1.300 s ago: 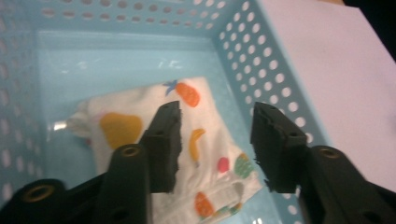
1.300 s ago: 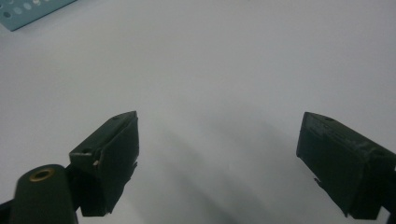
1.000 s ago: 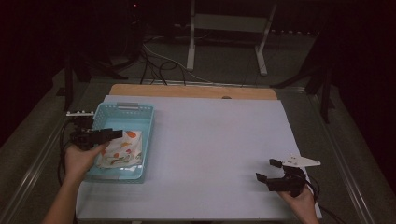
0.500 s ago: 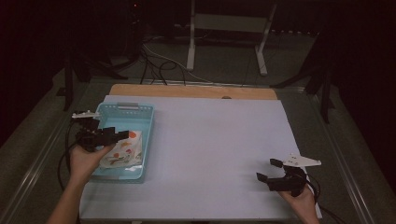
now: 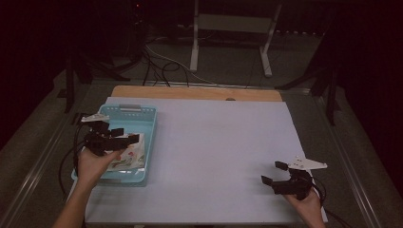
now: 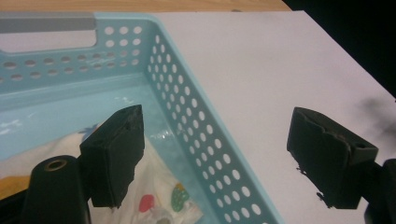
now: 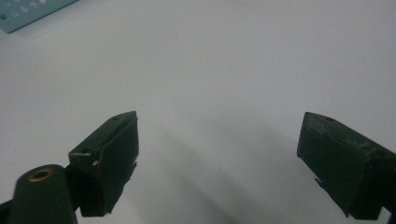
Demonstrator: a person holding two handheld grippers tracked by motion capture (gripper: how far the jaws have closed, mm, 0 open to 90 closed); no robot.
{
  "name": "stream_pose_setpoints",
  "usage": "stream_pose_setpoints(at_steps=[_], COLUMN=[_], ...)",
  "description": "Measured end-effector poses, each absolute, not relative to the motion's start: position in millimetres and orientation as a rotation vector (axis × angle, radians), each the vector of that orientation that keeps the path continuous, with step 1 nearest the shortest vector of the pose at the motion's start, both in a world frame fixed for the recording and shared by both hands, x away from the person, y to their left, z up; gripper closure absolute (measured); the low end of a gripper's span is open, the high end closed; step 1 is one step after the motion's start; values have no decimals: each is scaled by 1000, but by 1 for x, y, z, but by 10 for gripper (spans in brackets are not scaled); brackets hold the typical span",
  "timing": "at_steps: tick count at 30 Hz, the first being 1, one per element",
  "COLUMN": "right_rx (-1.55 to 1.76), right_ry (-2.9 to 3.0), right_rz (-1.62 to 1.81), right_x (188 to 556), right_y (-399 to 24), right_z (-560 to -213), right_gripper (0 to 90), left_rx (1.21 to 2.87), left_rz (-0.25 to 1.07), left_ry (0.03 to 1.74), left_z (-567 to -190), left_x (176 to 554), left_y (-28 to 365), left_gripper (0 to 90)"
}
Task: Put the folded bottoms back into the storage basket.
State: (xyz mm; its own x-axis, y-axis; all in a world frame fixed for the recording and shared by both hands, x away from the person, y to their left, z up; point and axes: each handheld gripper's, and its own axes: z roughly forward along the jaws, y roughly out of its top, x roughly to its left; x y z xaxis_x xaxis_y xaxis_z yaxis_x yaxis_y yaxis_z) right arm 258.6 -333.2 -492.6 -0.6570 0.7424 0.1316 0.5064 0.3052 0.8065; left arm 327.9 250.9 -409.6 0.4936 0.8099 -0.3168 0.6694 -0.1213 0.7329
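Observation:
A light blue perforated basket [image 5: 148,124] stands at the table's left, and a white packet with coloured prints [image 5: 127,156] lies in it. My left gripper [image 5: 127,134] hovers over the basket's near right part. Its jaws have just been opening and nothing is gripped between them. In the left gripper view the left gripper [image 6: 219,158] straddles the basket's right wall [image 6: 201,121], with the packet [image 6: 161,198] under its left jaw. My right gripper [image 5: 272,173] rests low at the table's near right, open and empty. In its own view the right gripper [image 7: 215,158] has only bare white table beneath.
The white table top [image 5: 218,147] stretches wide between the two hands, with a wooden strip [image 5: 190,92] along its far edge. A corner of the basket [image 7: 28,11] shows far off in the right gripper view. Cables and a metal stand lie on the floor beyond.
The left hand has shifted slightly to the right over the basket and its jaws have spread wider. The packet stays in the basket. The right hand has kept still.

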Motion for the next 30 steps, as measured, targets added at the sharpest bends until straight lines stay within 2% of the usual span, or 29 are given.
stream_pose_setpoints(at_steps=[8, 18, 30], right_rx=[1132, 1132, 1127], right_ry=[2305, 2301, 2295], right_rz=[1274, 1276, 1269], right_x=[259, 258, 258], right_y=[-333, -334, -335], right_z=[-492, -491, -490], right_gripper=[128, 121, 119], left_rx=[1877, 1920, 1941], left_rz=[230, 278, 307], left_ry=[1206, 1184, 1129], left_z=[-408, -408, -410], left_x=[324, 320, 316], left_y=[236, 215, 184], left_gripper=[154, 32, 6])
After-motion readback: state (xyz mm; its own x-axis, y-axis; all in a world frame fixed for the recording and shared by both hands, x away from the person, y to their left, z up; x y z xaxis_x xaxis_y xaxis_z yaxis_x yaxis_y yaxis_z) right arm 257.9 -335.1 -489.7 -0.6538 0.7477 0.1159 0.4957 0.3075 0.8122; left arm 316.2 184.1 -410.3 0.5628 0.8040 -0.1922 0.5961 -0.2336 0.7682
